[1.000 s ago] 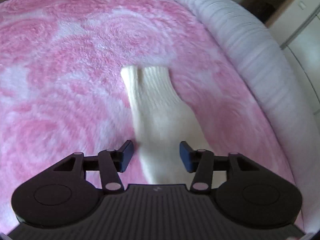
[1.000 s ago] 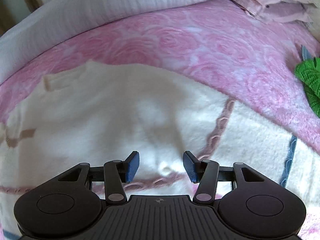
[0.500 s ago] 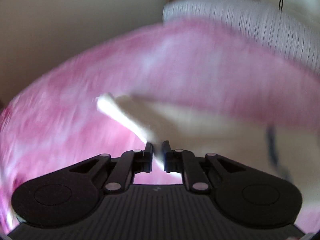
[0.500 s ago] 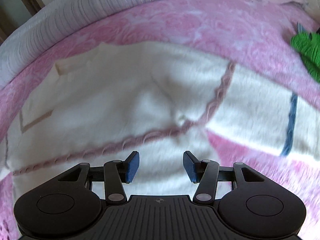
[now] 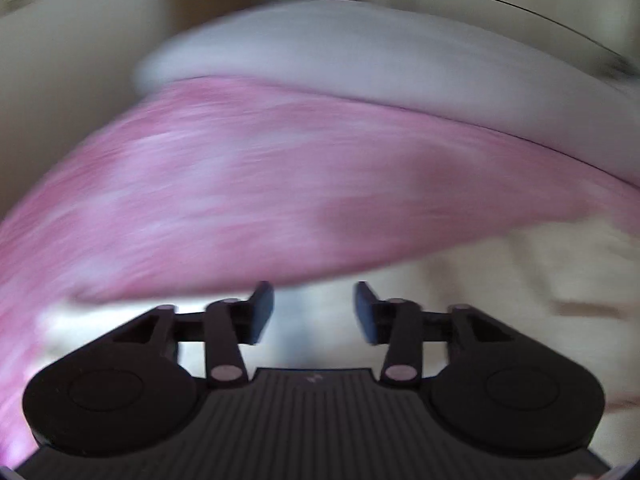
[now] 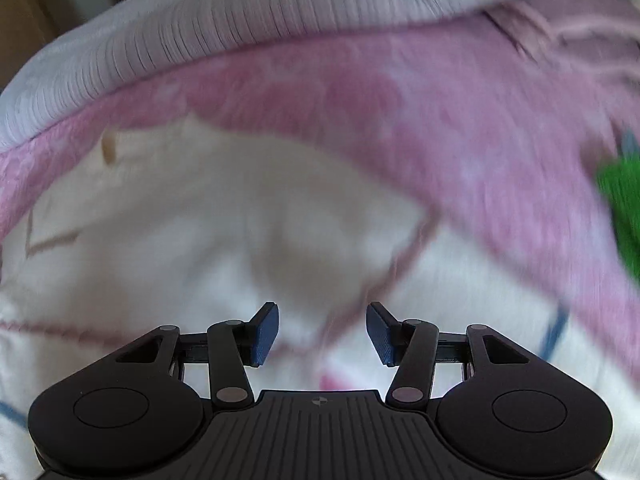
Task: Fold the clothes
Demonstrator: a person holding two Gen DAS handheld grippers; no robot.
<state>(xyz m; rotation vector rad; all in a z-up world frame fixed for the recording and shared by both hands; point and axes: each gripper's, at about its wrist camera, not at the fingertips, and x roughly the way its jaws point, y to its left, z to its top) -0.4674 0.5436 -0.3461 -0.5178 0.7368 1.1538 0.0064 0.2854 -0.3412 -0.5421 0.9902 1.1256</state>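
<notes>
A cream knitted sweater [image 6: 192, 216] with thin pink and blue lines lies spread on the pink blanket [image 6: 400, 112]. My right gripper [image 6: 322, 332] is open and empty, low over the sweater's middle. In the left wrist view the picture is blurred; my left gripper [image 5: 315, 312] is open and empty over cream fabric of the sweater [image 5: 500, 280], with the pink blanket [image 5: 240, 200] beyond it.
A white ribbed duvet [image 6: 240, 28] lies rolled along the far edge of the bed and also shows in the left wrist view [image 5: 360, 68]. A green knitted item [image 6: 624, 208] lies at the right edge. A pink pillow [image 6: 580, 28] sits at the far right.
My left gripper shut on the sweater's sleeve, swung it across over the sweater's body, then opened and let it go. My right gripper stayed open and shifted slightly over the sweater.
</notes>
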